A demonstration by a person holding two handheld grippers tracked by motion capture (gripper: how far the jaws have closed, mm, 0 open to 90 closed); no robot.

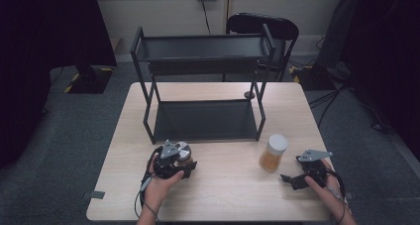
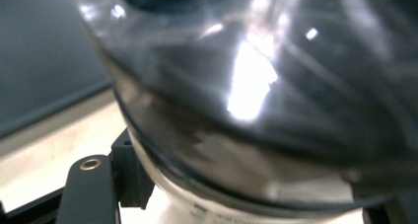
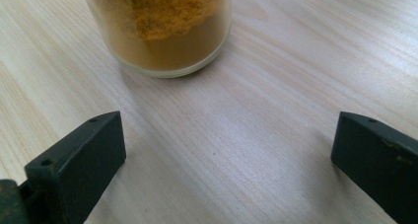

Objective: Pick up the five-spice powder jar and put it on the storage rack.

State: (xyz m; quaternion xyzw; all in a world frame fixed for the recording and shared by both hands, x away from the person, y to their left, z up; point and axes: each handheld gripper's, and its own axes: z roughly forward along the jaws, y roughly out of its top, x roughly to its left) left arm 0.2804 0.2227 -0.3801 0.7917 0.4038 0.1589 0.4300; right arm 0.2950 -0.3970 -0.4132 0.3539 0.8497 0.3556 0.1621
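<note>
A glass jar [image 1: 183, 151] with a silvery lid and dark contents is tilted just above the table, in front of the rack. My left gripper [image 1: 184, 163] is shut on it. In the left gripper view the jar [image 2: 256, 110] looms close and blurred between the jaws, with one finger [image 2: 88, 189] at its lower left. A second jar [image 1: 273, 153] with a white lid and orange powder stands upright on the table at the right. My right gripper [image 1: 291, 179] rests low just right of it, open. In the right gripper view the orange jar [image 3: 162, 26] stands beyond the gripper [image 3: 226, 155], outside the jaws.
A black two-shelf metal rack [image 1: 148, 93] stands on the far half of the wooden table [image 1: 223, 195]. A dark chair [image 1: 262, 27] is behind it. Bare tabletop lies between the two hands.
</note>
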